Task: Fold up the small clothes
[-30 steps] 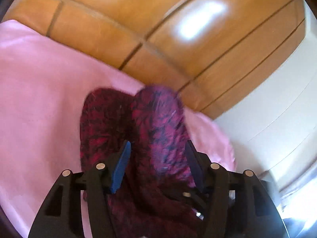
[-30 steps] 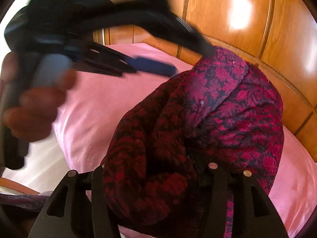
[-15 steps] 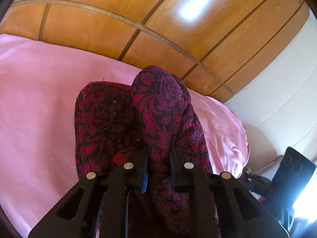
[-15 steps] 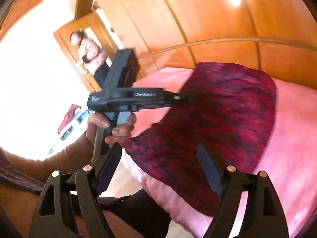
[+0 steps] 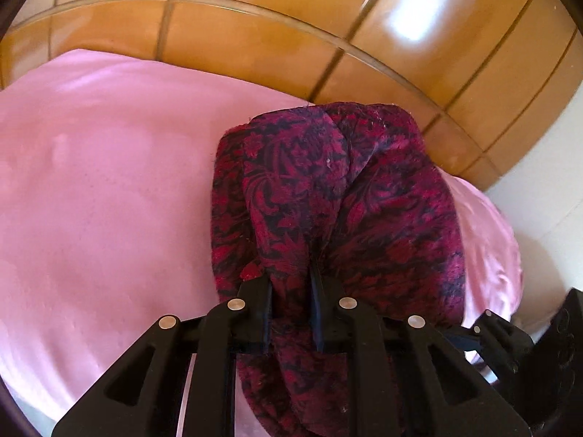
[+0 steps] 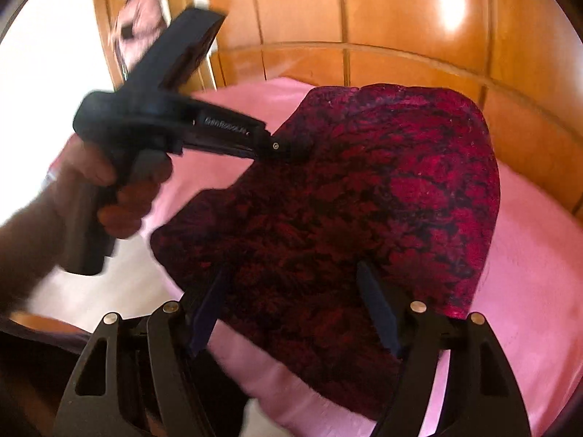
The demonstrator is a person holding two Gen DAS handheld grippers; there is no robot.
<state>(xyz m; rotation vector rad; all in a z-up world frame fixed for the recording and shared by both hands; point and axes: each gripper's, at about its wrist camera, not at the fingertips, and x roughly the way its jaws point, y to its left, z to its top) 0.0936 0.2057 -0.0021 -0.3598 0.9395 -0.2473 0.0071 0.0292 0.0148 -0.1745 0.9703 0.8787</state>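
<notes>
A dark red and black patterned garment (image 5: pixel 328 189) lies bunched on the pink bed cover (image 5: pixel 109 182). My left gripper (image 5: pixel 290 276) is shut on a raised fold of it near the front. The right wrist view shows the same garment (image 6: pixel 382 182) spread wider. There a hand (image 6: pixel 120 196) holds the left gripper (image 6: pixel 288 151), which pinches the cloth's left edge. My right gripper (image 6: pixel 291 273) hovers over the garment's near part. Its jaws stand wide and are closing, with cloth lying between the blue pads (image 6: pixel 375 302), which do not press on it.
A glossy wooden headboard (image 5: pixel 255 36) runs along the far side of the bed. The bed's near corner (image 6: pixel 262 371) drops off to a pale floor (image 6: pixel 120 291) on the left. A person in a pink top (image 6: pixel 138 11) shows in a wood-framed opening at the top left.
My left jaws closed on a fold of the garment and the gripper tipped downward. My right gripper let go of the cloth, pulled back and opened wide. The garment now lies flatter.
</notes>
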